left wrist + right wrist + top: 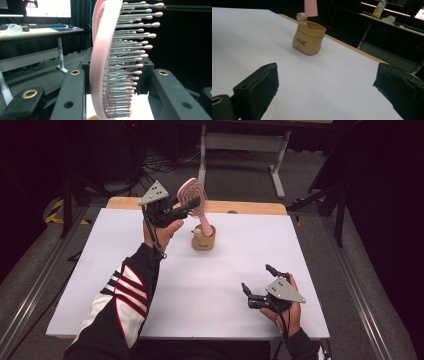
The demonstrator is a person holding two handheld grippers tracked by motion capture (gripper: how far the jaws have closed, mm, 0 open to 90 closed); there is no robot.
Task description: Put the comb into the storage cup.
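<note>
The pink plastic paddle hairbrush (pixel 193 195) is clamped by its head in the left gripper (pixel 187 209), the jaws closed across the bristled pad, as the left gripper view (pixel 117 62) shows plainly. The brush is held up and tilted, handle pointing down at the small tan sack-shaped ceramic holder with a little bear figure on its rim (pixel 203 238), which stands near the far middle of the white tabletop (pixel 200 290). From above, the handle tip seems to meet the holder's mouth; in the right gripper view the pink handle end (pixel 311 8) is seen just above the holder (pixel 308 41), so whether it is inside cannot be told. The pick-up is judged done; lowering the handle in and letting go is what is left. The right gripper (pixel 260 282) is rested on the near right of the tabletop, jaws spread wide, nothing between them.
</note>
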